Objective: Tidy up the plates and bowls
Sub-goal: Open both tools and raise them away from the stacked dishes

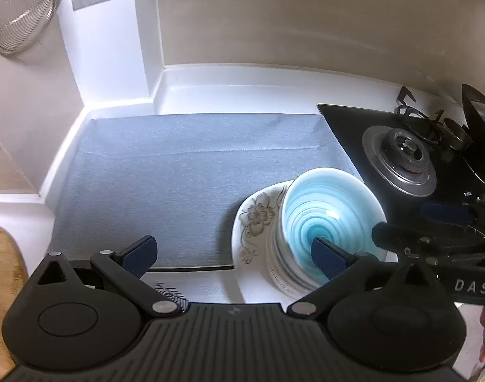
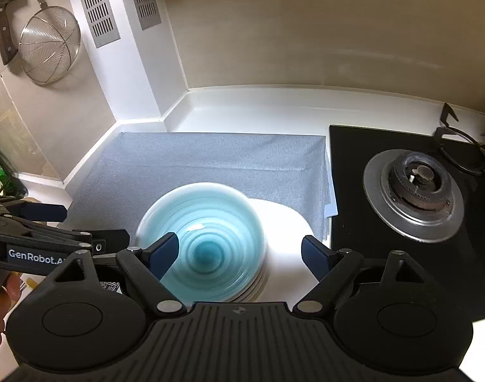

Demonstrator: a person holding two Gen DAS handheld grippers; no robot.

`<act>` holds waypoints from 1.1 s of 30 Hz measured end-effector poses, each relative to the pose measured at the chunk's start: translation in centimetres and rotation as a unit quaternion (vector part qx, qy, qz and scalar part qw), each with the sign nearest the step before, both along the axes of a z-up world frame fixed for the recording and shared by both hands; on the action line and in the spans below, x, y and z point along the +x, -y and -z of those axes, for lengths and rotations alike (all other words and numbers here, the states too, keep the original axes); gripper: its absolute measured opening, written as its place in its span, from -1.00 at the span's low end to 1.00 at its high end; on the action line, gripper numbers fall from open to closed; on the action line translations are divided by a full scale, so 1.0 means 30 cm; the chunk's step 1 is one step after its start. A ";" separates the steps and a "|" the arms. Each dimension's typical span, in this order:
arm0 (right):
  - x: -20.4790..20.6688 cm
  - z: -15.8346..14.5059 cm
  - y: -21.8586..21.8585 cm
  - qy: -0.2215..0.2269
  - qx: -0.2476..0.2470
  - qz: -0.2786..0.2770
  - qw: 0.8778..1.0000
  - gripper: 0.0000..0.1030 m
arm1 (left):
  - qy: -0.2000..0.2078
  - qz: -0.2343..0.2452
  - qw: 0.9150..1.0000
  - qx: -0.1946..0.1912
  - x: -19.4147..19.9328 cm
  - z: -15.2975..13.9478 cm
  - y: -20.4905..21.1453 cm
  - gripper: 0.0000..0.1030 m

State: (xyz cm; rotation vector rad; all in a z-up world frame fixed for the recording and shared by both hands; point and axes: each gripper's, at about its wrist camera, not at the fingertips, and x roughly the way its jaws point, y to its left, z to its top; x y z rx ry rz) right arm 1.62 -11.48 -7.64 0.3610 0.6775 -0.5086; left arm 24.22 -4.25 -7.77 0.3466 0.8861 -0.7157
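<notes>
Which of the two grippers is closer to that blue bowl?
Right. The right gripper hangs open directly over the blue bowl, fingers either side of it. The left gripper is off to the bowl's left, mostly over the grey mat.

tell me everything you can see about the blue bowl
The blue bowl is round and glossy, apparently glazed ceramic, with a pale rim deepening in concentric swirled rings to turquoise at the centre. It is empty and upright, mouth up, sitting on top of a stack of white dishes, which rests on a white plate with a floral pattern near the counter's front edge, beside the grey mat. Both open grippers hover near it; contact cannot be told.
</notes>
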 end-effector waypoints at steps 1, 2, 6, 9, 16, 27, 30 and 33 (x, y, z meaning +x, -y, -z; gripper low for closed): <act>-0.005 -0.001 -0.016 -0.001 0.000 0.005 1.000 0.77 | -0.003 0.002 1.000 -0.002 0.000 0.001 -0.008 0.99; -0.012 -0.002 -0.034 -0.004 0.000 0.011 1.000 0.79 | -0.010 0.005 1.000 -0.004 0.001 0.004 -0.016 0.99; -0.052 -0.002 -0.126 -0.020 -0.011 0.030 0.999 0.86 | -0.040 0.016 0.999 0.000 -0.017 0.024 -0.034 0.99; -0.076 0.000 -0.177 -0.033 -0.022 0.029 0.999 0.86 | -0.065 0.014 0.998 0.016 -0.033 0.048 -0.041 0.99; -0.100 -0.008 -0.190 -0.025 -0.019 0.012 0.999 0.87 | -0.027 -0.031 0.999 0.034 -0.099 0.019 -0.084 0.99; -0.207 -0.060 -0.120 -0.010 -0.038 -0.062 0.997 0.88 | 0.006 -0.111 0.993 0.033 -0.258 -0.084 -0.051 0.99; -0.257 -0.074 -0.078 0.005 -0.025 -0.057 0.998 0.88 | 0.038 -0.134 0.989 0.047 -0.321 -0.093 -0.045 0.99; -0.300 -0.082 -0.059 0.031 -0.012 -0.053 0.998 0.89 | 0.045 -0.150 0.985 0.078 -0.387 -0.086 -0.034 0.99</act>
